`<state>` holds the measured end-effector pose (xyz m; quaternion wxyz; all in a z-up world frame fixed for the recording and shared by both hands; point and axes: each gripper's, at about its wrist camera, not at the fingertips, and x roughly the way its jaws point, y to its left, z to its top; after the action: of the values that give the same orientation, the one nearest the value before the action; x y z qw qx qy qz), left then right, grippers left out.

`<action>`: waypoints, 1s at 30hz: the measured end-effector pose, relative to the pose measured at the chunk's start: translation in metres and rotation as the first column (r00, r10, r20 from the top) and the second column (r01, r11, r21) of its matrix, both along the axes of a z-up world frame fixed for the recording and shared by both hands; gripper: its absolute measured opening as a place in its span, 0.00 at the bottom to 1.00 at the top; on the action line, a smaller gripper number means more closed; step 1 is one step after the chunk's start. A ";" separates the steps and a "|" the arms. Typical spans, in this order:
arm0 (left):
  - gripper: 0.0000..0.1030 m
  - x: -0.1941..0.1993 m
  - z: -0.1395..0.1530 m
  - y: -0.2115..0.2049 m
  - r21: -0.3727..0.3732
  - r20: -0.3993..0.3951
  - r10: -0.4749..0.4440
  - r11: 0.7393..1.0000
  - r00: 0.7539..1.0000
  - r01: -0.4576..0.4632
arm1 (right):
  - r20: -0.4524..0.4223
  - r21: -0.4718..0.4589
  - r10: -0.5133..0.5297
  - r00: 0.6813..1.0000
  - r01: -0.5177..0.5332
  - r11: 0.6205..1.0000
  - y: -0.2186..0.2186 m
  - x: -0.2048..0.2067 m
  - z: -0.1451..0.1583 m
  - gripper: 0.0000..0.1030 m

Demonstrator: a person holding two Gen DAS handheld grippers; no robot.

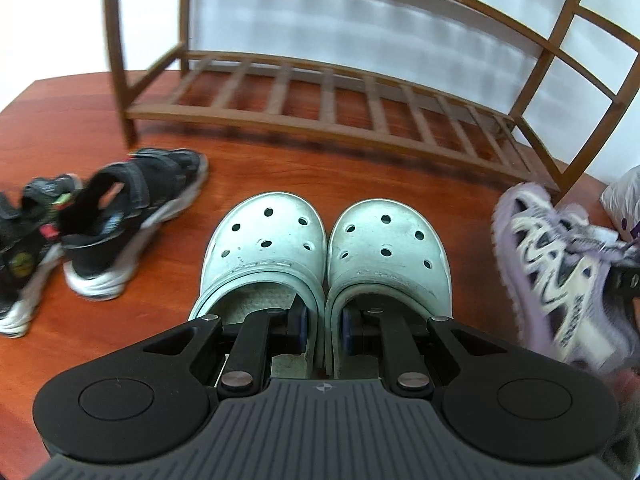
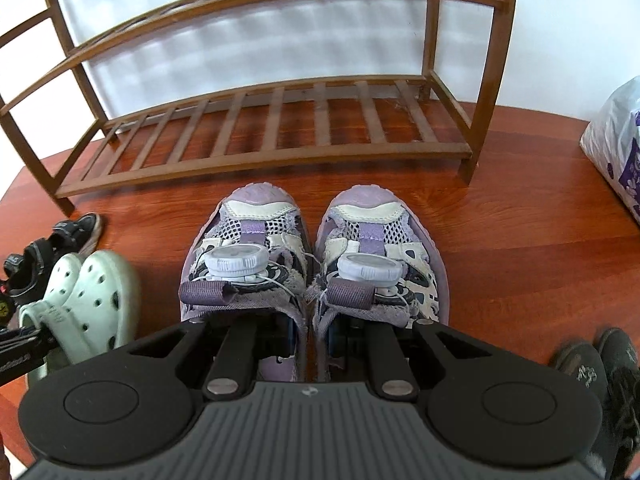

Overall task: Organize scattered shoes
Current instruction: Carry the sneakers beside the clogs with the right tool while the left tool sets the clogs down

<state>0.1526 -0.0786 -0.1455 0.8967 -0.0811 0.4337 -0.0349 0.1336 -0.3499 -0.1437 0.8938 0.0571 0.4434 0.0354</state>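
Ahead in both views stands the wooden shoe rack (image 1: 328,104); its slatted bottom shelf and the curved shelves above hold nothing that shows. Its top is cut off by the frame.

Down in the left wrist view, the left gripper (image 1: 325,326) has its 2 fingers pinched together on the touching inner walls of the 2 mint clogs (image 1: 324,240), 1 finger inside each shoe, so the pair is clamped side by side with toes toward the rack. Whether the soles touch the wooden floor (image 1: 248,172) cannot be told.

Likewise the right gripper (image 2: 310,334) is closed on the adjoining inner collars of the 2 lilac sneakers (image 2: 312,256), each with a round dial fastener on top; the fingertips are hidden inside the shoes.

On the floor to the left lie 2 black sandals (image 1: 100,216), blurred, 1 partly cut by the edge. At the right edge sits a white plastic bag with purple print (image 2: 616,140), its contents hidden. Dark shoes (image 2: 600,368) at the lower right are too cropped to make out.
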 end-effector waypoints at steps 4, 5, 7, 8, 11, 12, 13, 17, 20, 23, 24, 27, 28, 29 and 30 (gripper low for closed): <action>0.17 0.014 -0.011 -0.023 0.011 -0.024 -0.009 1.000 1.000 0.010 | -0.024 0.004 -0.007 1.000 0.007 1.000 -0.004 0.014 -0.015 0.16; 0.17 0.019 -0.016 -0.029 0.014 -0.033 -0.010 1.000 0.999 0.011 | -0.032 0.006 -0.008 0.999 0.008 1.000 -0.005 0.017 -0.019 0.16; 0.17 0.025 -0.024 -0.037 0.022 -0.049 -0.013 1.000 0.999 0.014 | -0.057 0.005 -0.011 0.998 0.012 1.000 -0.005 0.025 -0.029 0.16; 0.17 0.028 -0.026 -0.039 0.029 -0.053 -0.015 0.999 0.998 0.016 | -0.072 0.002 -0.012 0.997 0.012 1.000 -0.004 0.029 -0.036 0.16; 0.17 0.035 -0.036 -0.044 0.049 -0.070 -0.022 0.998 0.997 0.026 | -0.091 -0.013 -0.014 0.996 0.013 1.000 -0.002 0.034 -0.047 0.16; 0.17 0.038 -0.040 -0.045 0.056 -0.079 -0.025 0.998 0.997 0.030 | -0.096 -0.021 -0.012 0.995 0.010 1.000 0.000 0.037 -0.050 0.16; 0.17 0.039 -0.042 -0.046 0.062 -0.081 -0.029 0.997 0.996 0.034 | -0.101 -0.025 -0.013 0.995 0.010 1.000 0.000 0.039 -0.053 0.16; 0.20 0.045 -0.047 -0.052 0.092 -0.072 -0.056 0.994 0.996 0.063 | -0.113 -0.043 -0.010 0.994 0.005 0.999 0.004 0.047 -0.062 0.16; 0.22 0.048 -0.048 -0.053 0.097 -0.075 -0.077 0.992 0.994 0.084 | -0.111 -0.061 -0.005 0.994 -0.002 0.998 0.007 0.051 -0.065 0.16; 0.26 0.051 -0.048 -0.053 0.099 -0.086 -0.094 0.990 0.992 0.103 | -0.115 -0.067 -0.006 0.993 -0.001 0.998 0.008 0.054 -0.065 0.24; 0.28 0.052 -0.048 -0.052 0.093 -0.099 -0.103 0.989 0.990 0.112 | -0.119 -0.070 -0.007 0.993 -0.001 0.998 0.009 0.055 -0.065 0.26; 0.48 0.053 -0.046 -0.049 0.073 -0.113 -0.127 0.988 0.985 0.136 | -0.118 -0.083 0.003 0.993 -0.013 0.997 0.011 0.054 -0.062 0.34; 0.50 0.053 -0.045 -0.048 0.065 -0.116 -0.138 0.987 0.984 0.146 | -0.114 -0.088 0.002 0.994 -0.012 0.996 0.011 0.052 -0.059 0.39; 0.51 0.051 -0.043 -0.047 0.063 -0.109 -0.157 0.984 0.982 0.165 | -0.109 -0.093 0.001 0.994 -0.011 0.996 0.012 0.050 -0.057 0.44; 0.52 0.048 -0.040 -0.046 0.062 -0.099 -0.179 0.981 0.979 0.186 | -0.105 -0.097 -0.001 0.994 -0.009 0.995 0.012 0.048 -0.054 0.45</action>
<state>0.2004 -0.1242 -0.1857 0.8708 -0.0106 0.4816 -0.0977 0.1820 -0.3384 -0.1980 0.8709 0.0141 0.4910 0.0125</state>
